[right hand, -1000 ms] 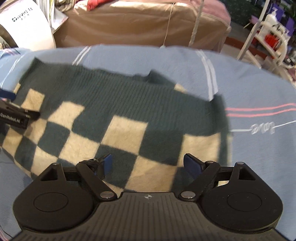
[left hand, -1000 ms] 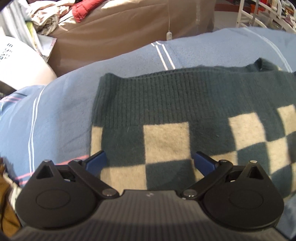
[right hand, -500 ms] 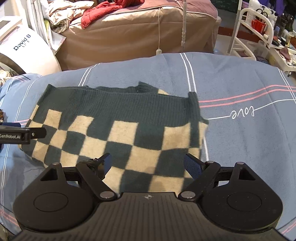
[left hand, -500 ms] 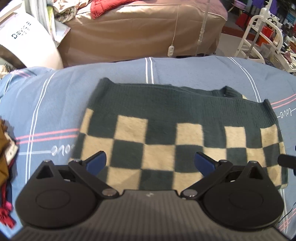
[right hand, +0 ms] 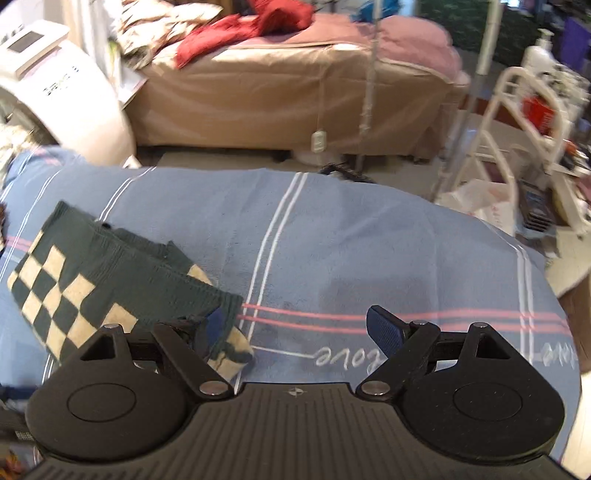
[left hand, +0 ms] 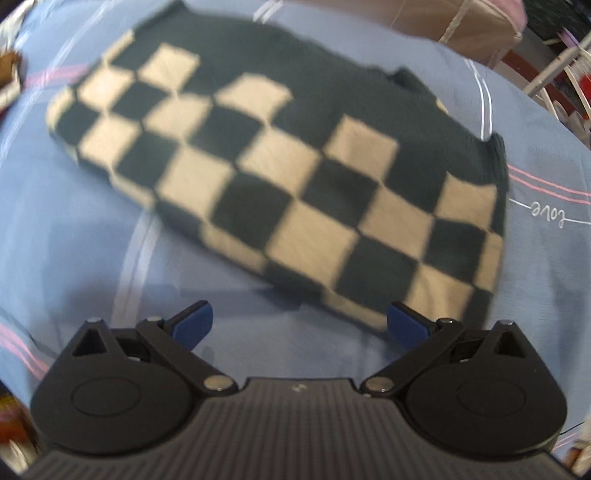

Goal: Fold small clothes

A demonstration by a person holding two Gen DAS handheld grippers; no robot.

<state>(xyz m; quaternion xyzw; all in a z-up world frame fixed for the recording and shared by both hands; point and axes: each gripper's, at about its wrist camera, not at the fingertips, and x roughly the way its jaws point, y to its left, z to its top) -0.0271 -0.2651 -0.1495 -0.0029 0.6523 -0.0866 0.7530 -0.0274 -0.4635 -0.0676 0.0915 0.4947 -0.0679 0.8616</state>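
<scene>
Our left gripper hangs with its jaws spread wide and nothing between them, the blue pads over bare sheet just short of the near edge of the checked sweater. Half a second ago those same pads sat over the knit itself, so we have drawn this hand back and swung it around; the left wrist view is smeared with motion, which fits a quick retreat. Our right gripper is likewise released and empty, and it has turned away to the right: where the sweater filled its view a moment ago, the garment now lies off to the left, with only its near corner poking up just beside the left pad, touching or nearly so; we cannot tell which. The sweater rests as a flat band on the blue striped bedsheet, dark ribbed edge toward the far side, checks toward us, a small dark bump of collar or cuff along the far edge. We judge that a fold has just been laid down and both hands let go. Whether another fold across its length is wanted, or the piece counts as finished, we cannot say from here. Beyond the bed stand a tan mattress with red clothing heaped on it.
</scene>
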